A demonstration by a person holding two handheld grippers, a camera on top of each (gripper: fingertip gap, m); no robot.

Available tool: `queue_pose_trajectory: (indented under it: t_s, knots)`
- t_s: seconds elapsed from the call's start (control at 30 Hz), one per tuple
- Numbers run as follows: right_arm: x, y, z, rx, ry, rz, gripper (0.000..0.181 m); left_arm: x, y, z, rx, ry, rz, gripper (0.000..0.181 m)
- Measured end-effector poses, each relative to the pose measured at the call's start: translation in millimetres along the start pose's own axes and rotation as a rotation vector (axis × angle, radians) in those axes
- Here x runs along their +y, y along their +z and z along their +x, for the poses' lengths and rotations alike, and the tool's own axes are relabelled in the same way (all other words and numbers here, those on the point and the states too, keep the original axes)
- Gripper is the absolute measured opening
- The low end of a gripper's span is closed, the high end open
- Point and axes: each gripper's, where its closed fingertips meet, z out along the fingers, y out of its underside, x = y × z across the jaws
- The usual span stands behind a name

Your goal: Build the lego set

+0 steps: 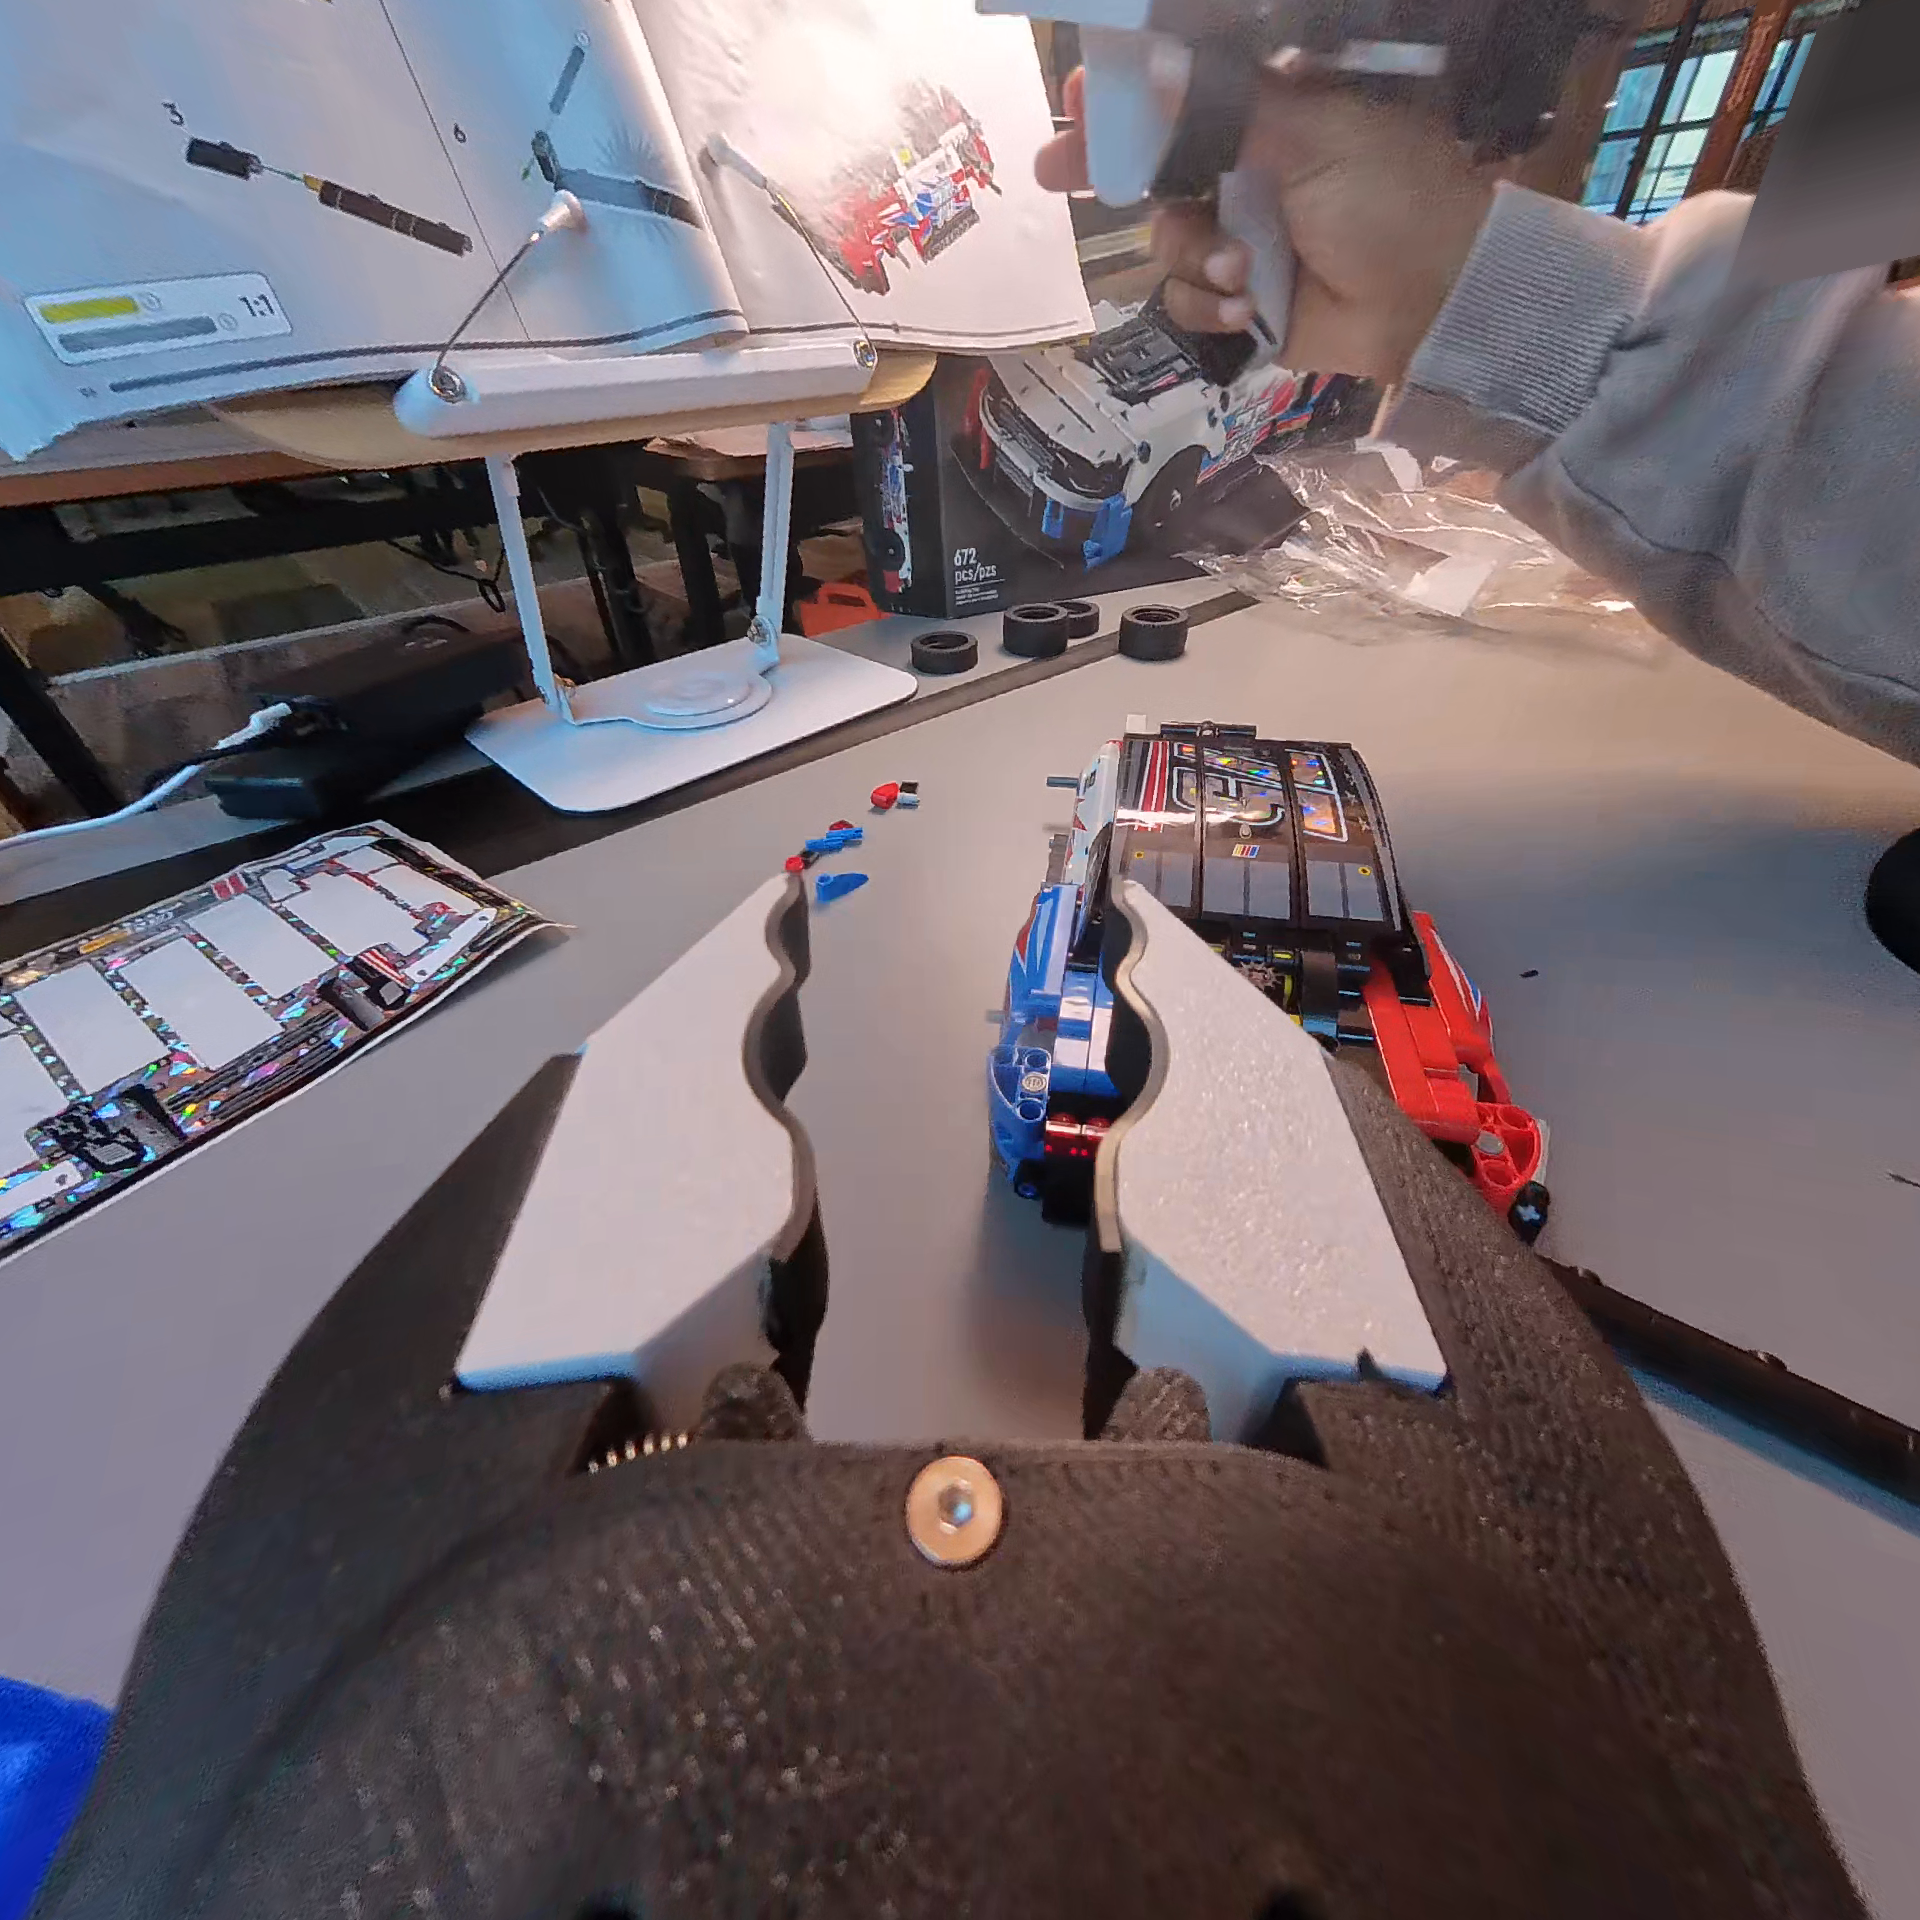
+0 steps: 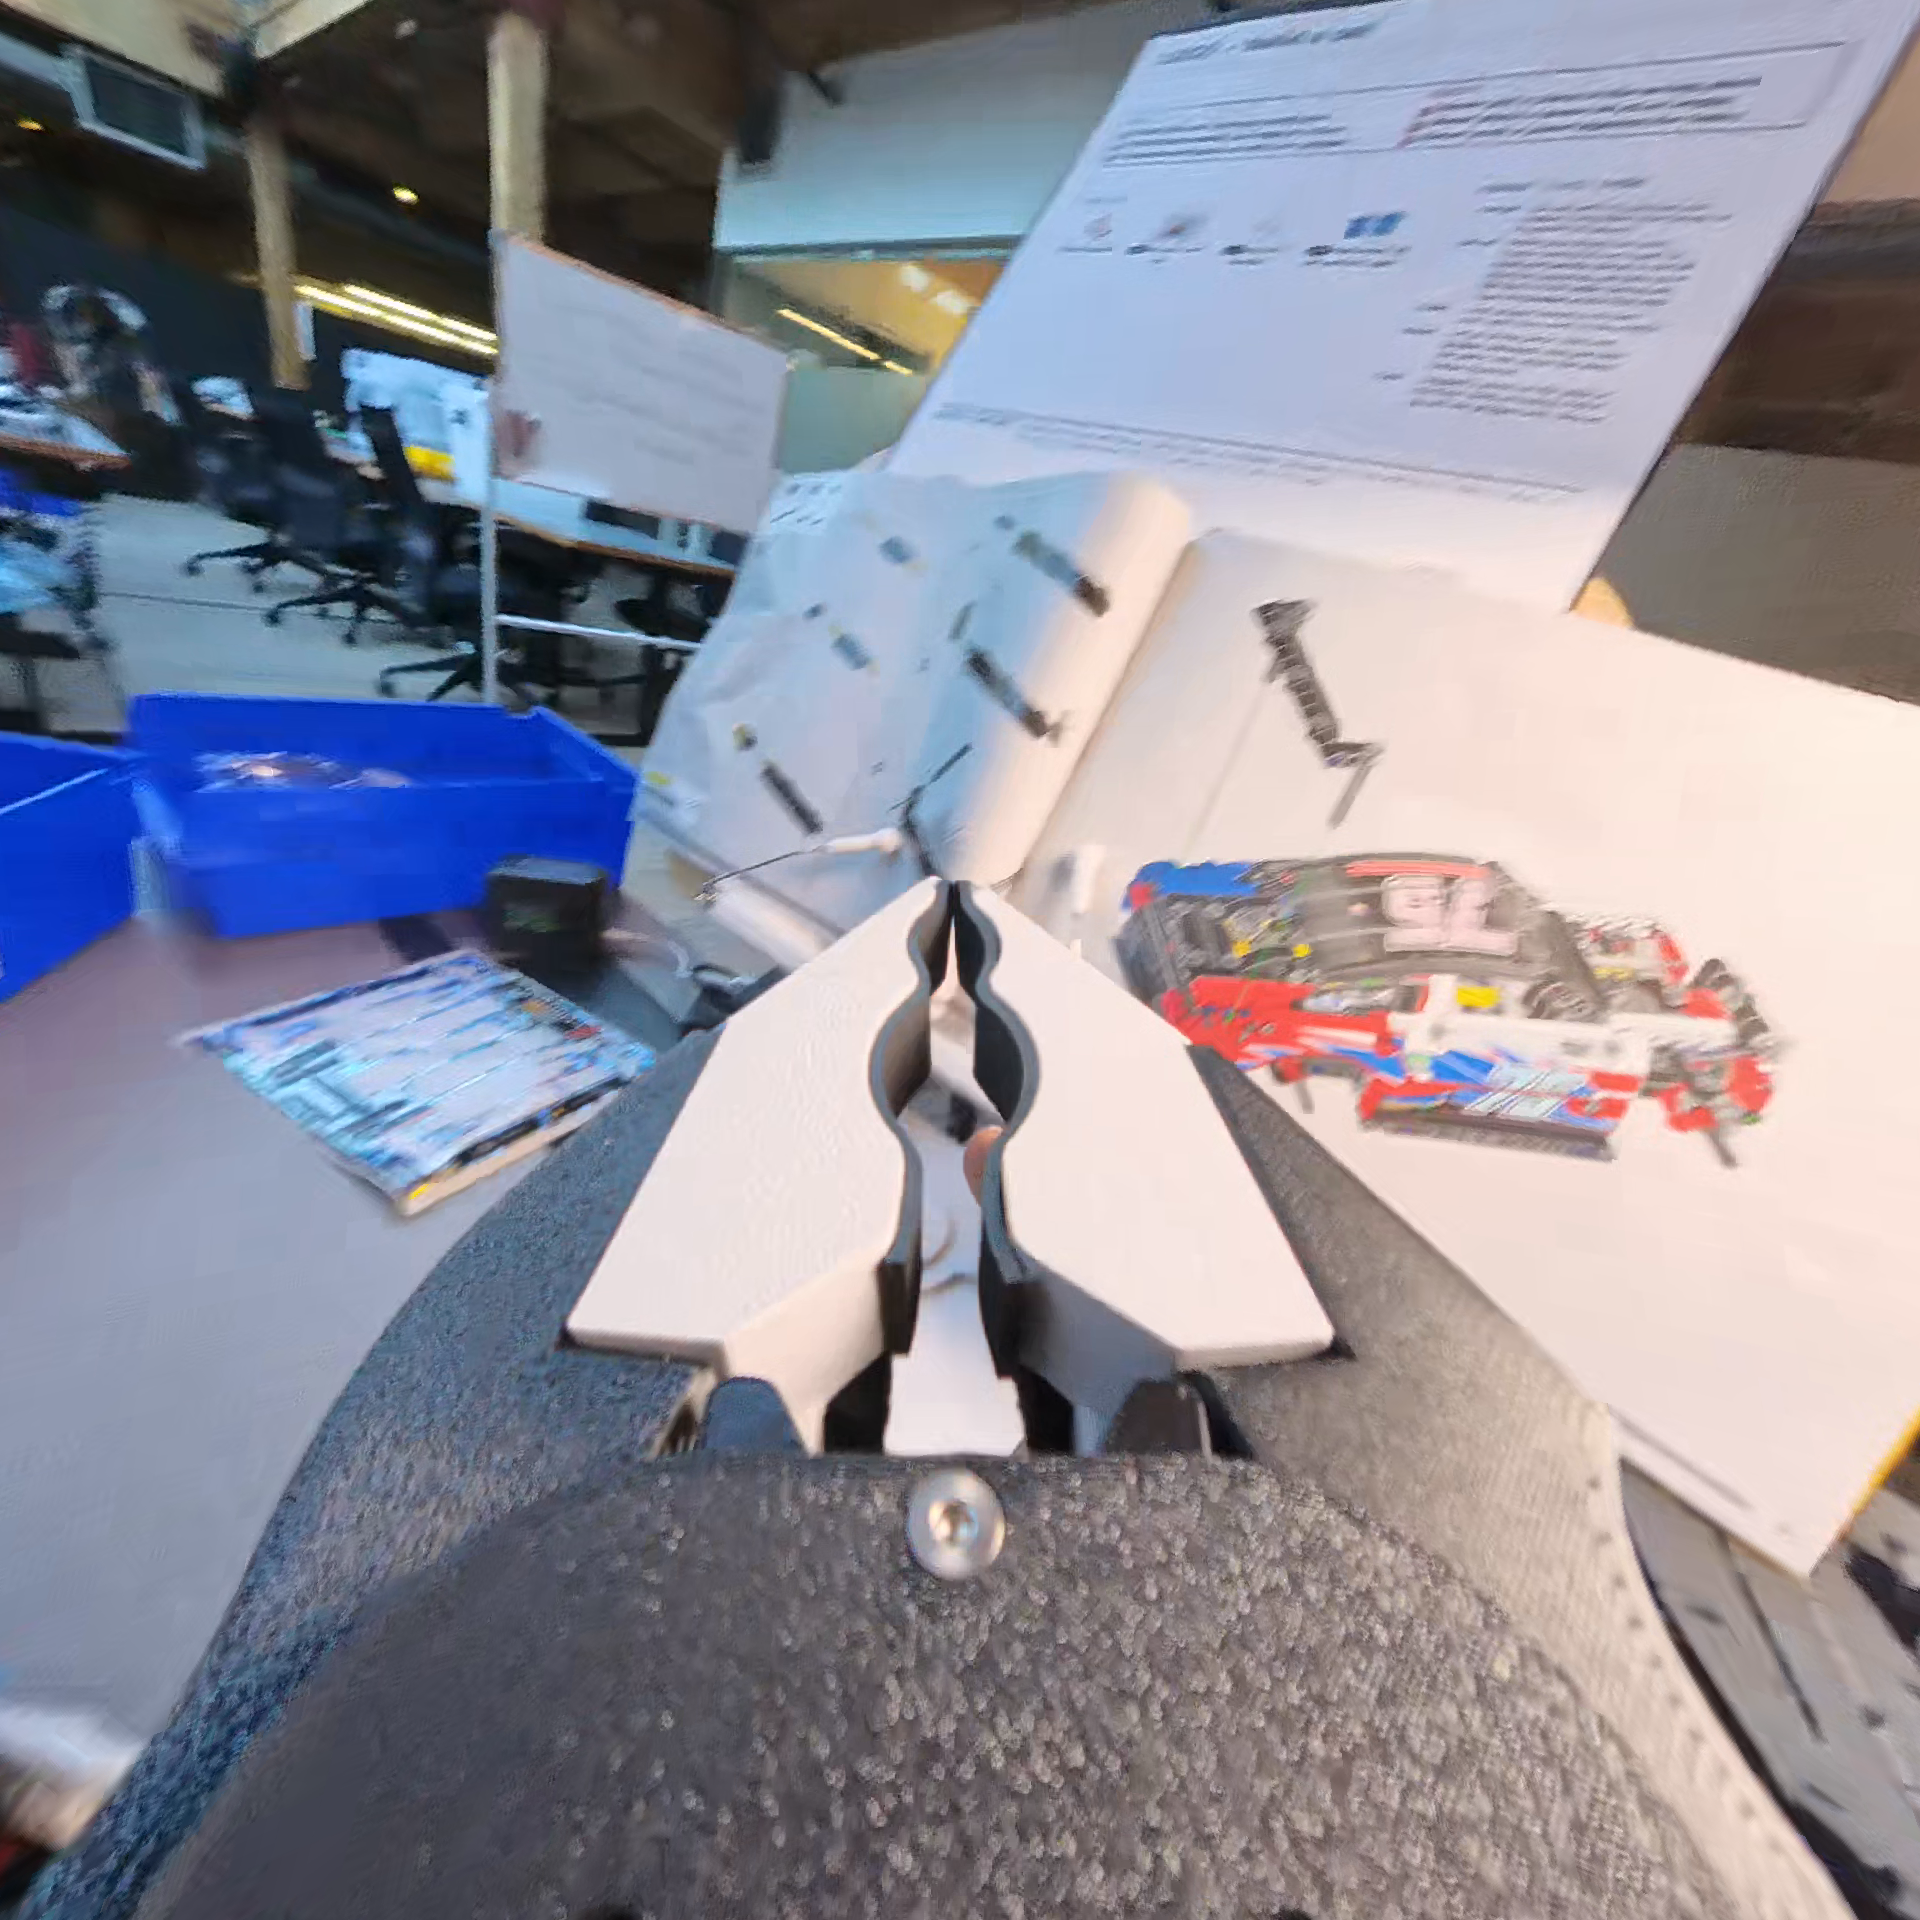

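The part-built lego car (image 1: 1247, 914), with a black roof, blue left side and red right side, stands on the grey table (image 1: 1610, 883). My left gripper (image 1: 956, 899) is open and empty, low over the table, and its right finger (image 1: 1226, 1122) lies over the car's blue side. Small blue and red loose parts (image 1: 842, 842) lie just beyond its tips. My right gripper (image 2: 952, 896) is shut with its tips together, raised in front of the open instruction booklet (image 2: 1507, 831). Nothing shows between its tips. A hand holds it at the booklet's right edge in the left wrist view (image 1: 1127, 114).
The booklet rests on a white stand (image 1: 686, 717) at the back, with one page (image 2: 1455, 260) lifted. A sticker sheet (image 1: 208, 997) lies left. Three black tyres (image 1: 1039, 629), the set's box (image 1: 1039, 488) and a clear bag (image 1: 1403, 540) sit behind the car. Blue bins (image 2: 364, 810) stand far left.
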Motion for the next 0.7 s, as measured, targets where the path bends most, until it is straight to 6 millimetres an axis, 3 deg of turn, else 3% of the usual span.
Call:
queue_pose_trajectory:
  t_s: [0.17,0.3,0.47,0.7]
  knots:
    - [-19.6,73.6,62.4,0.169,0.024,-0.034,0.000,-7.3,-6.2,-5.7,-0.042,0.032,0.030,0.050]
    - [-28.0,104.9,92.7,0.234,0.068,-0.062,0.000,-7.8,-7.4,-6.4,-0.040,0.019,0.030,0.053]
    - [-24.5,116.9,106.5,0.235,0.098,-0.131,0.000,-9.8,-8.4,-5.9,-0.039,0.022,0.037,0.051]
    - [-2.6,103.7,107.5,0.227,0.071,-0.183,0.000,-12.0,-10.0,-8.0,-0.053,0.023,0.042,0.046]
